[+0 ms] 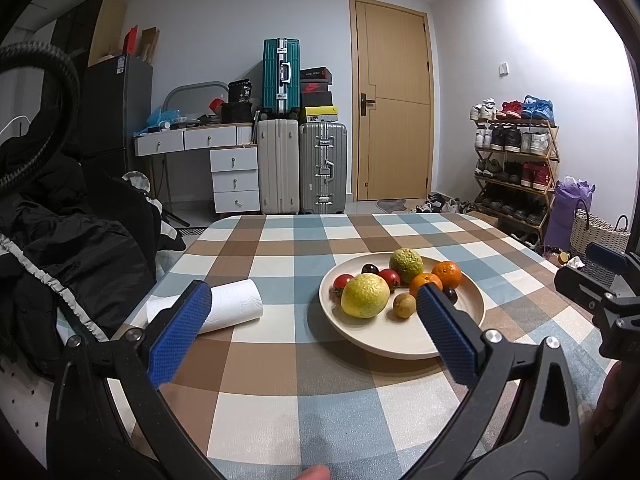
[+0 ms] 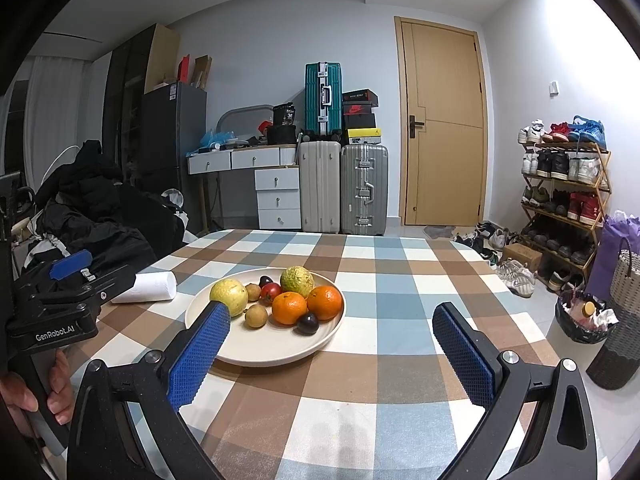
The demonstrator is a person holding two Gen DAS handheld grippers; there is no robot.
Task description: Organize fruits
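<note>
Cream plate (image 2: 320,344) on the table (image 2: 400,304) gathers all the fruit (image 2: 288,307) together; paper roll (image 2: 150,286) left of plate. Left gripper (image 1: 308,320) and right gripper (image 2: 330,340) both gape wide, empty.

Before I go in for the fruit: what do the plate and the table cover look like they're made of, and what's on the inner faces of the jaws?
Plate: cream, matte, thick rolled rim with no glare; probably ceramic or melamine, I cannot tell which.
Table cover: checked brown, blue and white, flat with a faint sheen; looks like wipeable vinyl or coated cloth.
Pads: blue, finely knurled texture, likely rubber, on black rigid arms that look like plastic.
</note>
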